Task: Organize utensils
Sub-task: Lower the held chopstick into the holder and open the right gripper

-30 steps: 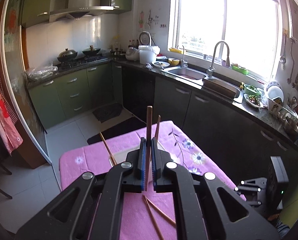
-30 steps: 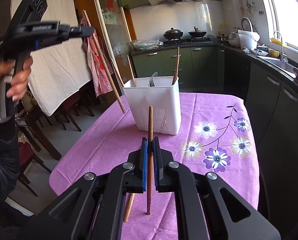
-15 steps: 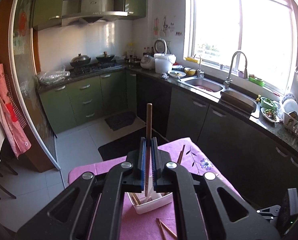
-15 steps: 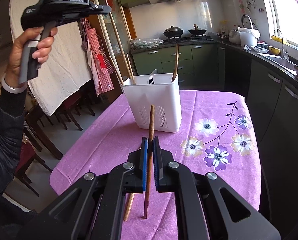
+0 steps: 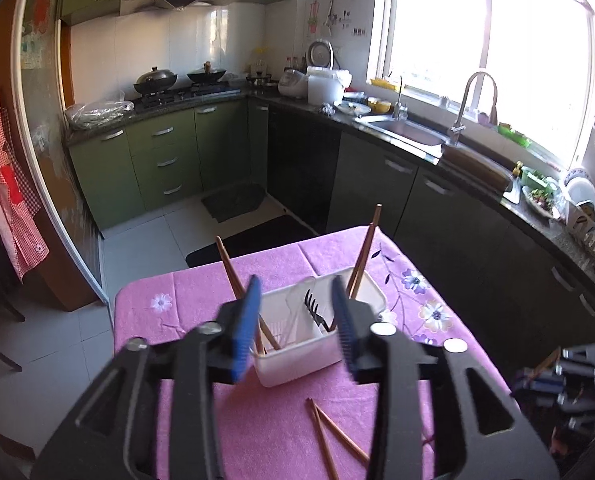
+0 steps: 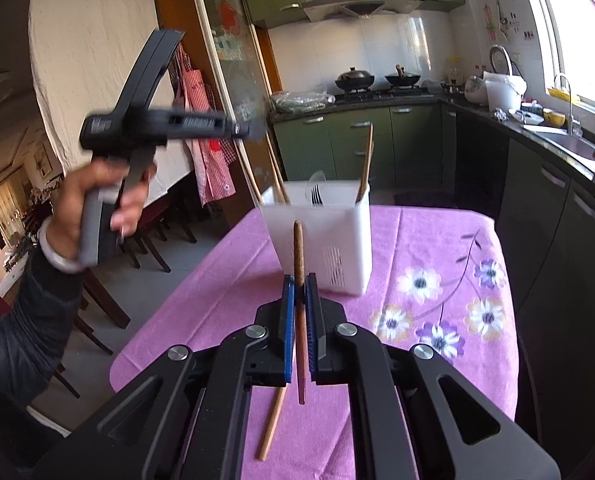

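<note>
**Left chopstick dropped in the caddy, right one next**

Stands on the pink flowered tablecloth point(image 5: 201, 292), toward the far end: white utensil caddy point(image 5: 297, 354), divided into compartments. Holds chopsticks leaning out at its left point(image 5: 227, 262) and right point(image 5: 367, 246) corners, plus a dark fork point(image 5: 317, 312) in the middle. Lying loose on the cloth nearer the camera: a few more chopsticks point(image 5: 329, 432).

Poised just above the caddy: left gripper point(image 5: 297, 326), jaws opening and nothing between them. A second ago clamped on a dark chopstick; now gone from the pads, most likely dropped into the left compartment, though which stick is the new one cannot be told. Means one more utensil sorted, and a free left hand point(image 6: 97, 200) for the next pick-up.

Nearer and lower, in the right wrist view: right gripper point(image 6: 300, 316) squeezed tight on a brown chopstick point(image 6: 299, 280), held roughly upright, tip off the cloth, well short of the caddy. Beneath it, one pale chopstick point(image 6: 273, 420) flat on the table. Probably next: carry the held stick forward and over the rim.
</note>
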